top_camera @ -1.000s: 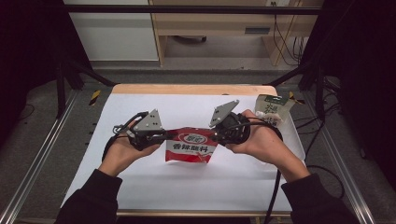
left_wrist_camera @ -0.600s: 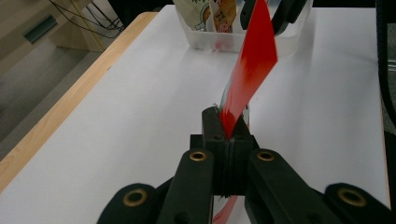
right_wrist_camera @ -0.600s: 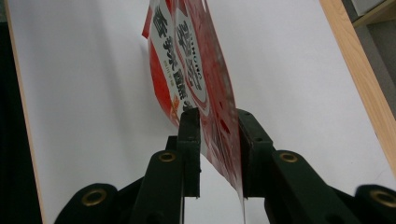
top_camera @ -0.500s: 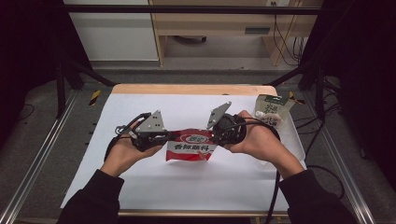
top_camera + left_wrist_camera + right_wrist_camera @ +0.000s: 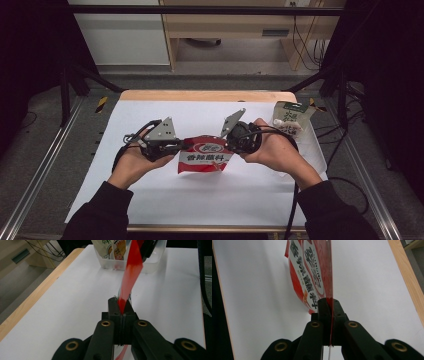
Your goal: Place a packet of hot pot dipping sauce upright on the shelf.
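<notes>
I hold the red packet up over the middle of the worktop. My left gripper and right gripper both pinch its top corners tight. Grabbing looks done; tearing it open or dropping it in the clear tub is left.

Place: a recording bench in a lab or workshop room is shown.
Landmark: a wood-edged table covered by a white sheet is set in the middle.
Frame: black struts are slanted down to the floor on both sides of the table, and a dark bar is run across above its far edge.
Rails: metal rails are laid along the grey floor left and right of the table.
Furniture: a pale wooden bench is placed behind the table, with a white cabinet to its left.
Wiring: loose cables are hung behind the table's far right corner.
</notes>
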### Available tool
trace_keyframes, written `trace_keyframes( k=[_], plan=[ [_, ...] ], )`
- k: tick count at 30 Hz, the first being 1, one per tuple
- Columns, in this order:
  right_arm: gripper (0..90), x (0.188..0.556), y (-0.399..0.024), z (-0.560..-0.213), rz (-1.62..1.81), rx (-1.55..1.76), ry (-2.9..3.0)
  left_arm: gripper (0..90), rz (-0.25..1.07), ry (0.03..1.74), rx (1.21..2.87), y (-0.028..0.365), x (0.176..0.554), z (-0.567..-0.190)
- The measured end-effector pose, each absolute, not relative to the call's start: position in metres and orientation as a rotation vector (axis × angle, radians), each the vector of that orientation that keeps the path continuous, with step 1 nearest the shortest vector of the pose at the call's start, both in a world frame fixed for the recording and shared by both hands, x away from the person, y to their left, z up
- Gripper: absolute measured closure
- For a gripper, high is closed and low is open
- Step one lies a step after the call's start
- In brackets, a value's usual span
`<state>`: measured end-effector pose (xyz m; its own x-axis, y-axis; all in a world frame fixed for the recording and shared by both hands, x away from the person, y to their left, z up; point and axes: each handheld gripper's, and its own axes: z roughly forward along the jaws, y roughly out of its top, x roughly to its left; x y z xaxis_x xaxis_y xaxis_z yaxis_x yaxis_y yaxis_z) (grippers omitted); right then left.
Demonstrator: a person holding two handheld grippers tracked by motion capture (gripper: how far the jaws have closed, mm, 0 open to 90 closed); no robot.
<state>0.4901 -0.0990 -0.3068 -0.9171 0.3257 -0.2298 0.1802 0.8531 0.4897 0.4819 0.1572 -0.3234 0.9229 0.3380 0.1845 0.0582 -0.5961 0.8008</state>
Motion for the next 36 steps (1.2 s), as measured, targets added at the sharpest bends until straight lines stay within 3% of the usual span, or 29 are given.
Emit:
trace_keyframes(
  k=[5,9,13,16,28,36],
  plan=[
    [90.0,0.491,-0.097,-0.301,0.668,0.4,2.717,88.9,0.399,0.305,2.174,0.159,0.483,-0.323],
    [90.0,0.493,-0.095,-0.293,0.645,0.403,2.715,79.1,0.419,0.335,2.135,0.161,0.484,-0.323],
    [90.0,0.496,-0.096,-0.288,0.607,0.406,2.713,52.3,0.449,0.365,2.114,0.163,0.485,-0.325],
    [90.0,0.5,-0.099,-0.284,0.603,0.44,2.711,37.0,0.478,0.381,2.113,0.164,0.484,-0.33],
    [90.0,0.515,-0.112,-0.275,0.567,0.49,2.71,16.2,0.54,0.532,2.109,0.19,0.47,-0.371],
    [90.0,0.526,-0.123,-0.272,0.562,0.542,2.71,10.1,0.583,0.641,2.126,0.219,0.458,-0.403]
  ],
)
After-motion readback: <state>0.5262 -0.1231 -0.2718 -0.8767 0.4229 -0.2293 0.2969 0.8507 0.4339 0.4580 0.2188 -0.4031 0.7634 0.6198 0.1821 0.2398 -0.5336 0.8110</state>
